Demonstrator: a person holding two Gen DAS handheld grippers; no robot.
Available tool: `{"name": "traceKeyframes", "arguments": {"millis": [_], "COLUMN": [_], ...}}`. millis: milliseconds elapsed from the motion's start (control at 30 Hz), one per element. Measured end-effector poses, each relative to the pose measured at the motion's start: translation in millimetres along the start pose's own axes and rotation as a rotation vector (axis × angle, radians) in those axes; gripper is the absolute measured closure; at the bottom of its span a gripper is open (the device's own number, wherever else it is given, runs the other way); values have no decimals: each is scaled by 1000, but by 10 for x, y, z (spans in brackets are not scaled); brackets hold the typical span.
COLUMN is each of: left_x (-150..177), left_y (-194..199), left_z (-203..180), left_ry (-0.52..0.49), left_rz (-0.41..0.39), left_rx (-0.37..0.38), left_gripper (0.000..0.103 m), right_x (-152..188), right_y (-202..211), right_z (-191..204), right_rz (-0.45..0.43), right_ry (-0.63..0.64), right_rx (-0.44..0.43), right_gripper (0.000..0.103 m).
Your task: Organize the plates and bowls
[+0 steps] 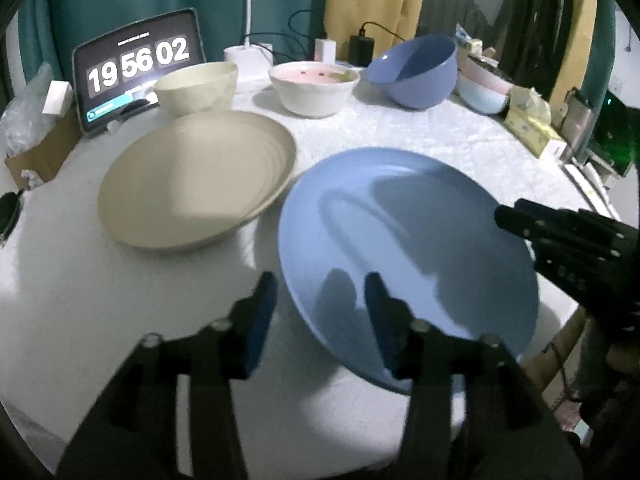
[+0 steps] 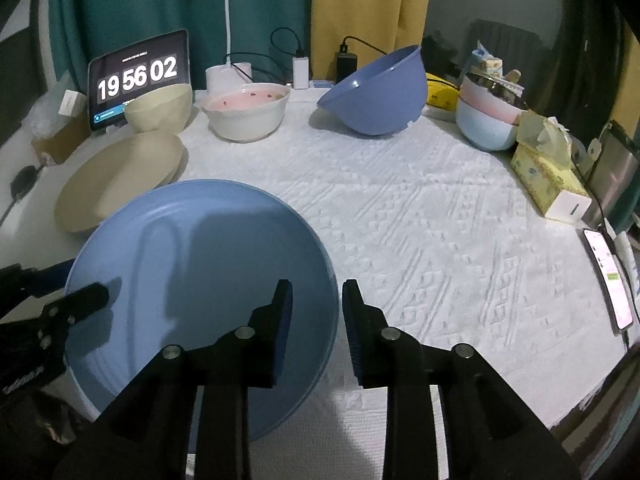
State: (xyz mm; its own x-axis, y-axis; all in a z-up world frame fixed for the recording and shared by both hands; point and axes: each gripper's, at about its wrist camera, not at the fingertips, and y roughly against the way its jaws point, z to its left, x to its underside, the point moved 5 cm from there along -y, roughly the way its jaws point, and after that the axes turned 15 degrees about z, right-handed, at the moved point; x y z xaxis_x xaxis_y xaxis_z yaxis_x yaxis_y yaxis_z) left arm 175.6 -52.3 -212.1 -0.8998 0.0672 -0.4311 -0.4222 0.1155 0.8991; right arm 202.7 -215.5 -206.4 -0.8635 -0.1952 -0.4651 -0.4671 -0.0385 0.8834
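A blue plate [image 1: 408,248] lies near the table's front edge; it also shows in the right wrist view [image 2: 200,292]. My left gripper [image 1: 320,304] is open, its jaws standing either side of the plate's left rim. My right gripper [image 2: 316,312] is open, its jaws standing either side of the plate's right rim; it also shows in the left wrist view [image 1: 508,216]. A beige plate [image 1: 196,180] lies to the left. At the back stand a beige bowl [image 1: 196,88], a white bowl with pink inside [image 1: 312,88] and a tilted blue bowl [image 1: 416,72].
A tablet clock [image 1: 136,64] stands at the back left. Stacked pink and light blue bowls [image 2: 488,116] and a tissue box [image 2: 548,176] sit at the back right. A phone [image 2: 608,280] lies at the right edge. Chargers and cables line the back.
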Motion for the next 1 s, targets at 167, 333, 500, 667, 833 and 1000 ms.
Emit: {"name": "traceKeyframes", "arguments": {"millis": [167, 333, 500, 667, 833, 1000], "left_x": [-10, -50, -101, -149, -211, -267], "left_y": [88, 196, 269, 319, 367, 362], "left_z": [74, 191, 343, 544, 779, 975], "left_ry": [21, 50, 83, 119, 171, 209], "left_rz": [-27, -66, -97, -124, -153, -163], "left_rx": [0, -2, -7, -13, -18, -29], "left_gripper": [53, 53, 53, 53, 53, 53], "right_x": [-69, -171, -310, -436, -553, -697], "right_y": [92, 180, 233, 273, 283, 259], "right_z": [0, 73, 180, 317, 483, 641], "right_rz": [-26, -48, -64, -82, -91, -95], "right_ry": [-2, 17, 37, 63, 102, 129], "right_rx": [13, 8, -7, -39, -50, -62], "right_gripper": [73, 73, 73, 73, 73, 73]}}
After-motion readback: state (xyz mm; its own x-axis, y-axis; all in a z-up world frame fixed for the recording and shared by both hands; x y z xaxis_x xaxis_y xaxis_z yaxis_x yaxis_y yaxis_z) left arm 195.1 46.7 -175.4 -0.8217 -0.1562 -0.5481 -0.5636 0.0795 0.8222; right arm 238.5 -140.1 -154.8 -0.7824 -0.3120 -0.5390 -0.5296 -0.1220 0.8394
